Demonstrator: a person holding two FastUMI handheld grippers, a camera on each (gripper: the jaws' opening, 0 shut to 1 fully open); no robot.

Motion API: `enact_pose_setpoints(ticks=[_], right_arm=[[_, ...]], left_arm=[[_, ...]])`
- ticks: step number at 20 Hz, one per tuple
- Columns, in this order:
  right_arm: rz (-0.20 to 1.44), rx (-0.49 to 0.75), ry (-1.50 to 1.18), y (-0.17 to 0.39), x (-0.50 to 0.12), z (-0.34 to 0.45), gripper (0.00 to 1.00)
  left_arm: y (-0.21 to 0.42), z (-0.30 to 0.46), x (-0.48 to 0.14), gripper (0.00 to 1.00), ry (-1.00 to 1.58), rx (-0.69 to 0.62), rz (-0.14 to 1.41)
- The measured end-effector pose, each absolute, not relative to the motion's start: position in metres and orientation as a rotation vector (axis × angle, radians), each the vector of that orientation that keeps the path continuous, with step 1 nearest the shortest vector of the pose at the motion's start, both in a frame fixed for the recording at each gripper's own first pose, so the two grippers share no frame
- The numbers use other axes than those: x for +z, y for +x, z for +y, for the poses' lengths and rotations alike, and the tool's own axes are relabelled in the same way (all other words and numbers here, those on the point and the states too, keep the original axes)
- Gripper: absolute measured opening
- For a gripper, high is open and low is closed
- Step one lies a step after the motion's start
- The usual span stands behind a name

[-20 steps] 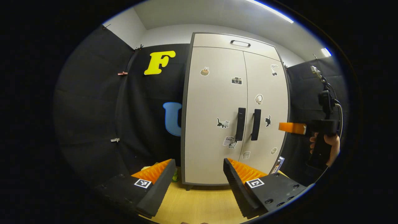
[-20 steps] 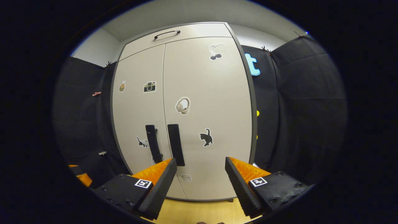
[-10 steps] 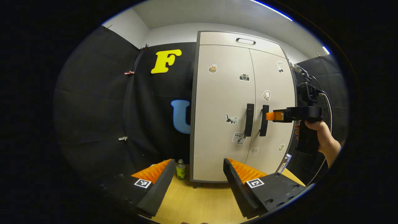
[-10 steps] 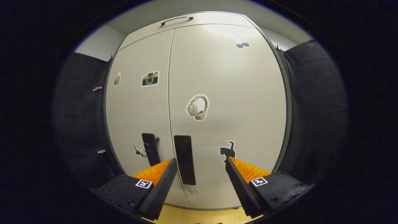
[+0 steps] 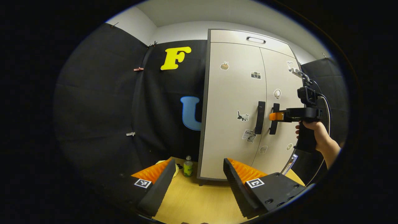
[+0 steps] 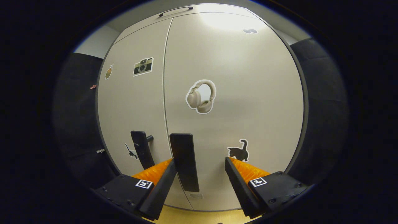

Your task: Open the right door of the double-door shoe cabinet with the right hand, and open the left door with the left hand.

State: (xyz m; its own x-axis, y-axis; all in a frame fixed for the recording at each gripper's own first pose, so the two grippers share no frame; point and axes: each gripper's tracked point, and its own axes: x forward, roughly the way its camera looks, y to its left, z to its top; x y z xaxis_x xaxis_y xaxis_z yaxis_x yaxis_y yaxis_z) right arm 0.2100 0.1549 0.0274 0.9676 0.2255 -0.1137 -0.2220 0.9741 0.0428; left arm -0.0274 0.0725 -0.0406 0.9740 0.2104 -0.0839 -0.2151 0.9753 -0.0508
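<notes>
Shoe cabinet doors closed, right claw near handle

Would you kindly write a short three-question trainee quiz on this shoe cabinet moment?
1. True or false: both doors of the shoe cabinet are shut.
2. Which handle stands between the right gripper's fingers: A) right door handle, B) left door handle, C) top handle?
3. Fill in: the small bottle stands on the ____ beside the cabinet.

Key: 1 true; 2 A; 3 floor.
</notes>
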Motion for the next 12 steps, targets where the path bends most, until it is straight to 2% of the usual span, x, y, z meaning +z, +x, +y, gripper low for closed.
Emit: enact_pose_setpoints(ticks=[1, 3, 6, 7, 10, 12], right_arm=[[0.121, 0.238, 0.035, 0.211, 0.028, 0.158, 0.94], [0.134, 0.262, 0.042, 0.210, 0.027, 0.168, 0.81], [0.133, 0.261, 0.015, 0.208, 0.027, 0.177, 0.45], [0.128, 0.250, 0.001, 0.208, 0.027, 0.176, 0.39], [0.135, 0.255, 0.006, 0.207, 0.026, 0.176, 0.39], [0.129, 0.276, -0.012, 0.206, 0.026, 0.176, 0.34]], left_arm=[[-0.028, 0.074, -0.042, 0.95, -0.060, 0.218, 0.078], [-0.028, 0.074, -0.043, 0.95, -0.056, 0.221, 0.079], [-0.028, 0.075, -0.042, 0.95, -0.056, 0.221, 0.079], [-0.028, 0.074, -0.043, 0.95, -0.057, 0.220, 0.078], [-0.031, 0.075, -0.044, 0.95, -0.058, 0.219, 0.079], [-0.034, 0.075, -0.047, 0.95, -0.060, 0.217, 0.086]])
